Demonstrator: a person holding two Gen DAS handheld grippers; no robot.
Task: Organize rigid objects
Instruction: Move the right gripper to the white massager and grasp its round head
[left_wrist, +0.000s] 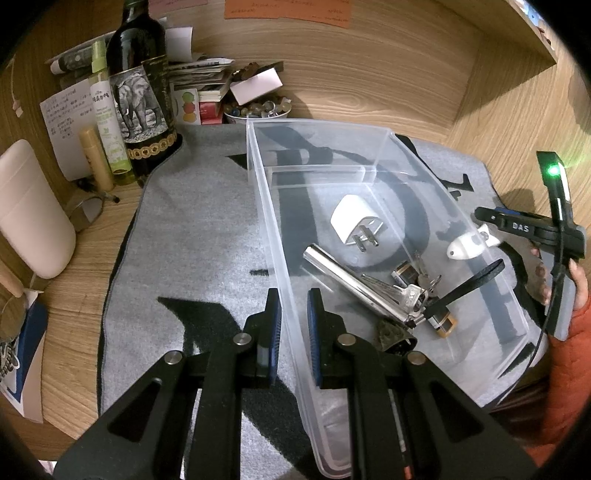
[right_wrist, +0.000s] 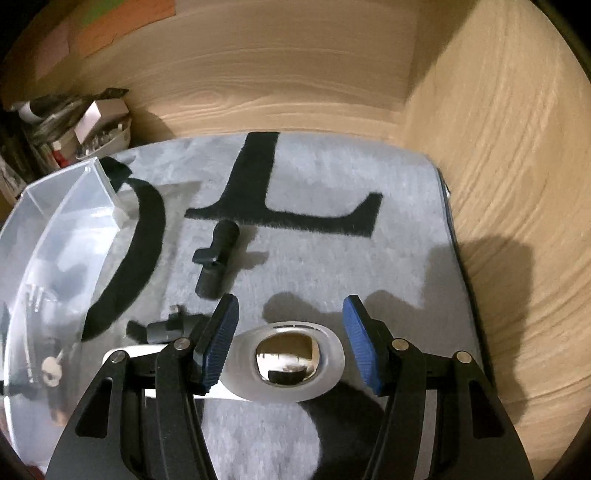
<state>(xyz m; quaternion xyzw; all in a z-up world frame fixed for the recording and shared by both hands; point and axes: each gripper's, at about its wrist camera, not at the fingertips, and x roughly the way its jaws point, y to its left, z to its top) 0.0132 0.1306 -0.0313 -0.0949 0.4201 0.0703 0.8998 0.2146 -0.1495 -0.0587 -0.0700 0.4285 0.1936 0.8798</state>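
Left wrist view: the left gripper (left_wrist: 294, 328) is clamped on the near wall of a clear plastic bin (left_wrist: 369, 147) standing on a grey mat (left_wrist: 192, 229); inside lie a white plug adapter (left_wrist: 352, 221), a chrome tube (left_wrist: 343, 278) and a bunch of keys (left_wrist: 410, 295). Right wrist view: the right gripper (right_wrist: 290, 339) stands partly spread, its blue pads either side of a white device with a shiny oval button (right_wrist: 286, 360) on the mat, not visibly pressing it, with a black cylinder (right_wrist: 216, 258) just beyond.

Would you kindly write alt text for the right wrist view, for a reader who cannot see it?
The right gripper hangs open over a white and silver object with a mirrored dome lying on a grey mat. Beyond it lie two small black parts, and a clear plastic bin sits at the left.
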